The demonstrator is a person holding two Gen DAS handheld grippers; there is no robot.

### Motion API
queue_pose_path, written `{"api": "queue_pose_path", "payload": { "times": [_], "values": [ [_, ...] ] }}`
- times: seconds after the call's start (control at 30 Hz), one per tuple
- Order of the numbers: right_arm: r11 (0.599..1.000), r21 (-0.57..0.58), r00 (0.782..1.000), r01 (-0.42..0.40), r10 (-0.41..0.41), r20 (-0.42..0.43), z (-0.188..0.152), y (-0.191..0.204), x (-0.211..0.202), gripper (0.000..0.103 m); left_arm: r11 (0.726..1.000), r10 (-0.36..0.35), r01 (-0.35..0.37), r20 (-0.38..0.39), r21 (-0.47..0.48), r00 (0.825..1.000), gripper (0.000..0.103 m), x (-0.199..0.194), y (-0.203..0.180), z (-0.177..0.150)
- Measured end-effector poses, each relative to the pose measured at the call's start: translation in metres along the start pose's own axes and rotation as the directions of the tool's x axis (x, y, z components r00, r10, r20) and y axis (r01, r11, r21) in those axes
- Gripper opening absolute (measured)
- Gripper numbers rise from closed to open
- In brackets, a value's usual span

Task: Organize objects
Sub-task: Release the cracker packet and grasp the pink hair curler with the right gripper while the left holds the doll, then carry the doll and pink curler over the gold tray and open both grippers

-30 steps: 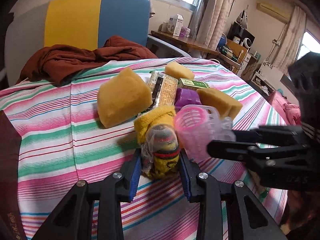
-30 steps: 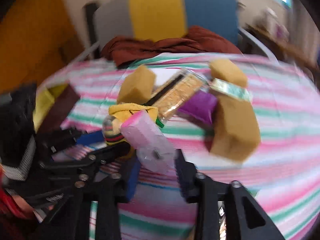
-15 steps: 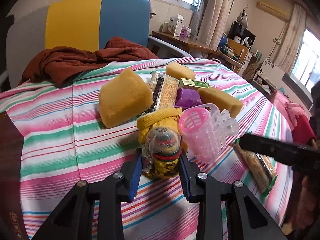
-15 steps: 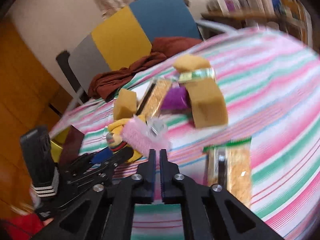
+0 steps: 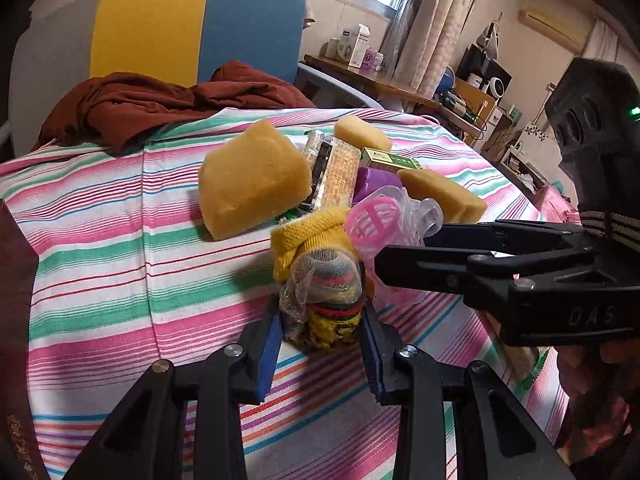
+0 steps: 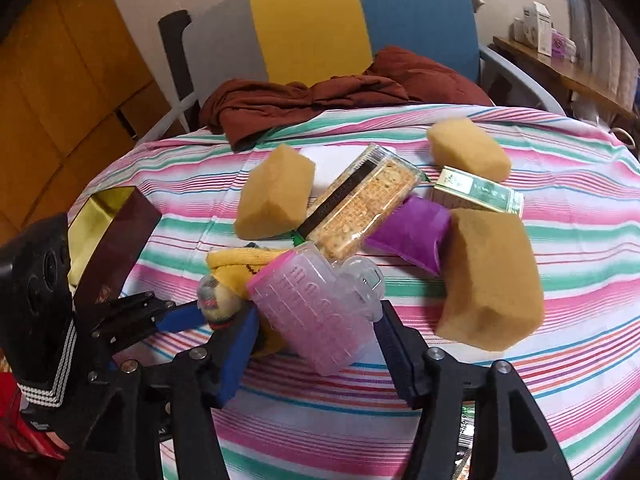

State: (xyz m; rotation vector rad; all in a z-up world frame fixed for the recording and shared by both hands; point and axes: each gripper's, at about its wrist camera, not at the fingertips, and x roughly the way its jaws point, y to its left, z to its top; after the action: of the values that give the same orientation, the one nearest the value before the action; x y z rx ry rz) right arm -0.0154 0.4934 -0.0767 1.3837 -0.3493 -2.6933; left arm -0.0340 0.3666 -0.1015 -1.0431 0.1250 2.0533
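Left wrist view: the left gripper (image 5: pixel 320 344) had its blue-padded jaws clamped on a rolled sock bundle (image 5: pixel 326 300), striped in red, green and yellow, partly wrapped in clear netting and topped by a folded yellow cuff, resting on the striped cloth of the desk (image 5: pixel 100 240). Touching the bundle on its right lay a pink perforated plastic container (image 5: pixel 374 226) with a clear lid end. The right gripper (image 5: pixel 400 268) reached in from the right across that container. Behind stood a large tan sponge (image 5: pixel 252 184), a cracker packet (image 5: pixel 334 174), a purple pouch (image 5: pixel 378 182), a green box (image 5: pixel 388 159), and two further sponges, one flat (image 5: pixel 440 196) and one far (image 5: pixel 362 134). A rust-brown cloth (image 5: pixel 160 108) lay heaped at the desk's far edge before a yellow-and-blue chair back (image 5: pixel 200 28). Right wrist view: the right gripper (image 6: pixel 316 344) had its jaws opening, with the pink container (image 6: pixel 316 312) between them; contact with the pads could not be told. The left gripper (image 6: pixel 212 316) entered from the left, closed on the sock bundle (image 6: pixel 218 300). A big sponge (image 6: pixel 488 280) stood just right of the container, crowding that side; the cracker packet (image 6: pixel 364 204) and purple pouch (image 6: pixel 412 232) lay directly behind. A dark red box (image 6: pixel 116 240) stood open at the left.
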Motion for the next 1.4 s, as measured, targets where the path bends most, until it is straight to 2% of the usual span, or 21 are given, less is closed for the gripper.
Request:
{"api": "queue_pose_path", "payload": {
  "times": [0.07,0.1,0.17,0.27,0.37,0.43,0.5,0.53,0.67,0.7,0.87,1.0,1.07,1.2,1.3,1.4],
  "values": [
    [0.999,-0.036,0.999,0.029,-0.029,-0.012,-0.001,0.007,0.002,0.068,1.000,0.000,0.000,0.000,0.000,1.000,0.037,0.000,0.000,-0.001],
    [0.997,-0.061,0.998,0.050,-0.052,-0.019,-0.001,0.011,0.005,0.068,1.000,0.000,0.000,0.000,-0.001,1.000,0.037,0.000,0.000,-0.001],
    [0.994,-0.065,0.996,0.089,-0.090,-0.014,0.002,0.014,0.011,0.061,1.000,0.000,0.000,-0.001,-0.004,1.000,0.037,0.001,0.001,-0.001],
    [0.997,0.052,0.998,0.058,-0.057,-0.014,0.002,0.001,0.009,0.059,1.000,0.004,-0.004,-0.004,-0.005,1.000,0.037,0.002,0.001,0.000],
    [0.990,0.128,0.998,0.064,-0.066,0.011,-0.008,-0.009,-0.001,0.058,1.000,0.017,-0.017,-0.008,0.009,1.000,0.037,0.003,-0.001,0.000],
    [0.969,0.245,0.998,0.031,-0.043,0.043,-0.017,-0.024,-0.010,0.058,1.000,0.020,-0.020,-0.010,0.011,1.000,0.037,0.004,-0.001,0.000],
    [0.921,0.389,0.994,-0.022,-0.021,0.104,-0.028,-0.044,-0.024,0.058,1.000,0.016,-0.016,-0.010,0.007,1.000,0.037,0.004,0.000,-0.001],
    [0.894,0.441,0.989,-0.079,0.017,0.145,-0.035,-0.051,-0.031,0.058,1.000,0.016,-0.016,-0.010,0.008,1.000,0.037,0.004,0.000,-0.001],
    [0.805,0.538,0.954,-0.251,0.111,0.279,-0.051,-0.056,-0.052,0.058,1.000,0.021,-0.021,-0.010,0.014,1.000,0.037,0.004,-0.001,0.000],
    [0.793,0.547,0.948,-0.268,0.115,0.297,-0.055,-0.052,-0.056,0.058,1.000,0.021,-0.021,-0.010,0.014,1.000,0.037,0.004,-0.001,0.000],
    [0.781,0.553,0.934,-0.290,0.104,0.342,-0.070,-0.025,-0.071,0.058,1.000,0.026,-0.026,-0.001,0.002,1.000,0.033,-0.010,0.001,0.001],
    [0.792,0.547,0.937,-0.269,0.085,0.338,-0.081,-0.003,-0.078,0.058,0.999,0.035,-0.035,0.015,-0.018,0.999,0.033,-0.035,0.004,-0.010],
    [0.792,0.541,0.936,-0.283,0.107,0.334,-0.084,0.004,-0.076,0.058,0.999,0.040,-0.040,0.026,-0.027,0.999,0.033,-0.049,0.008,-0.018],
    [0.790,0.544,0.946,-0.282,0.134,0.294,-0.086,0.022,-0.067,0.059,0.994,0.039,-0.035,0.036,-0.100,0.999,0.033,-0.075,0.025,-0.028],
    [0.784,0.545,0.943,-0.297,0.152,0.296,-0.083,0.038,-0.062,0.058,0.988,0.034,-0.022,0.075,-0.154,0.997,0.033,-0.105,0.045,-0.029],
    [0.800,0.510,0.935,-0.316,0.171,0.311,-0.069,0.061,-0.061,0.058,0.983,0.061,-0.037,0.131,-0.179,0.990,0.033,-0.141,0.067,-0.027]
  ]
}}
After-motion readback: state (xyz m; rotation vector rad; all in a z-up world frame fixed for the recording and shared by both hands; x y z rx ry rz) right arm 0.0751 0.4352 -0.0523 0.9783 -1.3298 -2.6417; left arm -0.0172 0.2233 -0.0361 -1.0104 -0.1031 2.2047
